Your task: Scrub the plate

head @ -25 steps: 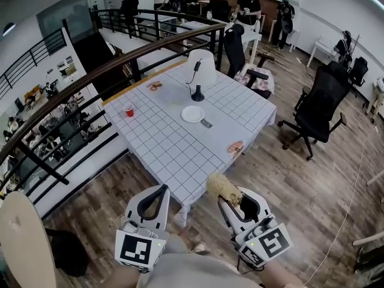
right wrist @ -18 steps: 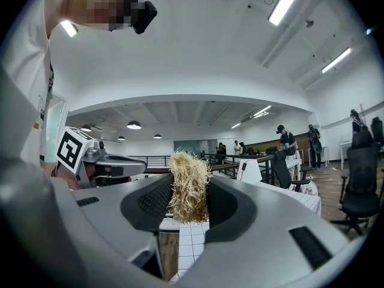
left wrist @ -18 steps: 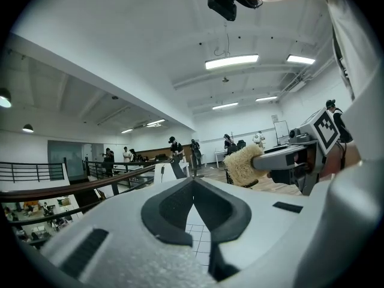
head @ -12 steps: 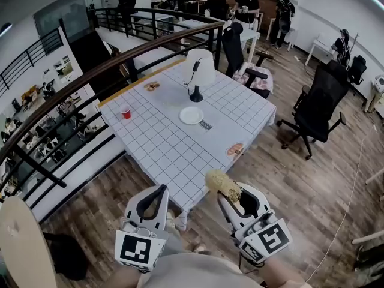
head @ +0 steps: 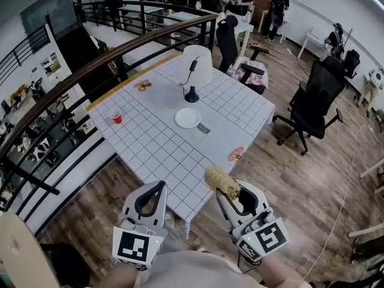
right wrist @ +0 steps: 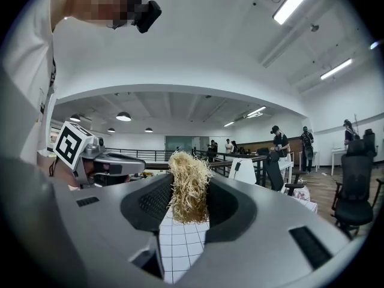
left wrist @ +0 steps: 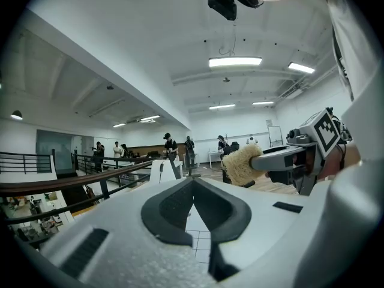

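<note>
Nearest, the left gripper point(head: 162, 188) is held shut and empty and the tan fibrous scrubbing pad point(head: 221, 182) is clamped in the right gripper point(head: 230, 195), best carried level over the white grid-patterned table point(head: 150, 144) to the round white plate point(head: 188, 118) lying mid-table, which is brought slightly nearer than a second ago.

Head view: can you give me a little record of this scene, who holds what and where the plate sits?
Left tool: shut, holding nothing, short of the table
Right tool: shut on a straw-coloured scrubber
Plate: white, on the gridded table beside the lamp, far from both tools
Also on table: red cup near the left edge
Scrubbing: not begun
</note>
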A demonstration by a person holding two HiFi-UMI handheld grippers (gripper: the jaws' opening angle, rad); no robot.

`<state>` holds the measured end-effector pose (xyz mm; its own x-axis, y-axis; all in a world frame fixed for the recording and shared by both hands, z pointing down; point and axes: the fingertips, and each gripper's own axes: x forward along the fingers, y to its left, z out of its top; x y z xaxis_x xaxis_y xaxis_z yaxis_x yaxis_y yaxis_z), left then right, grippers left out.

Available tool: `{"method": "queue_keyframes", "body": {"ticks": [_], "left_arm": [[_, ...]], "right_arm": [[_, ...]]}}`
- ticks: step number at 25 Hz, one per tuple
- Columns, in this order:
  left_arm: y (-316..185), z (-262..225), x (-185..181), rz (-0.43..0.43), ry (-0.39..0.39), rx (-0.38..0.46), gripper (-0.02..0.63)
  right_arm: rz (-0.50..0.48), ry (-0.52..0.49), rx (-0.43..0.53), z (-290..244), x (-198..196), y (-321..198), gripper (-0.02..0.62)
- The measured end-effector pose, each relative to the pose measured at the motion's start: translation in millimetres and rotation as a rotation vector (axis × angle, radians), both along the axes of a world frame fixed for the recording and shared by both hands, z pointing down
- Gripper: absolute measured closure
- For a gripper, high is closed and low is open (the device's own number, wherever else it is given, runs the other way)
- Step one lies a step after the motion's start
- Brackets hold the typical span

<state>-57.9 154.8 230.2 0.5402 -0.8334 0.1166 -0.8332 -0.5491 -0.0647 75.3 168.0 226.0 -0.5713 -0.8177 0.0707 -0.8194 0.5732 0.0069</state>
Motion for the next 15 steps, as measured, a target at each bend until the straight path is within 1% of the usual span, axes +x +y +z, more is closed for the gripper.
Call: {"method": "queue_keyframes", "body": {"ticks": [5, 8, 12, 15], "left_arm": [[-46.4, 5.0, -10.0, 0.016, 0.005, -0.022, 0.592], [-81.0, 7.3, -25.1, 0.029, 0.014, -0.029, 0.592], [-114.2, 6.2, -42.2, 0.058, 0.017, -0.021, 0.592], [-153.7, 8.6, -65.0, 0.074, 0.039, -0.048, 0.592]], "right_arm": [[0.019, 0.008, -0.029, 7.6, -9.5, -43.6, 0.446], [0.028, 0.007, -0.033, 8.8, -25.8, -75.9, 0.446], [0.056, 0.017, -0.031, 8.7, -43.3, -108.0, 0.446], [0.087, 0.040, -0.036, 5.6, -62.2, -145.5, 0.446]]}}
